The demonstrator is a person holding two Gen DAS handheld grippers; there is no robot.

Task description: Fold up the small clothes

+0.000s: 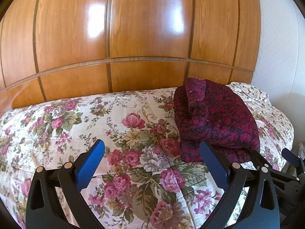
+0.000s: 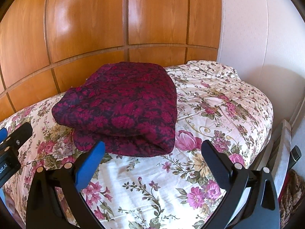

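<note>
A dark red and purple patterned garment (image 1: 215,122) lies folded in a thick bundle on the floral bedspread (image 1: 80,126). In the right wrist view the garment (image 2: 122,108) sits straight ahead, just beyond the fingertips. My left gripper (image 1: 152,147) is open and empty, above the bedspread, with the garment to its right past the right finger. My right gripper (image 2: 154,148) is open and empty, just in front of the garment's near edge. The right gripper shows at the right edge of the left wrist view (image 1: 289,158), and the left gripper at the left edge of the right wrist view (image 2: 17,139).
A glossy wooden wardrobe (image 1: 144,38) runs along the far side of the bed. A white wall (image 2: 257,28) stands on the right. The bedspread (image 2: 219,99) drops off at the right edge, where a white panel (image 2: 284,152) and a brown knitted item (image 2: 291,196) stand beside the bed.
</note>
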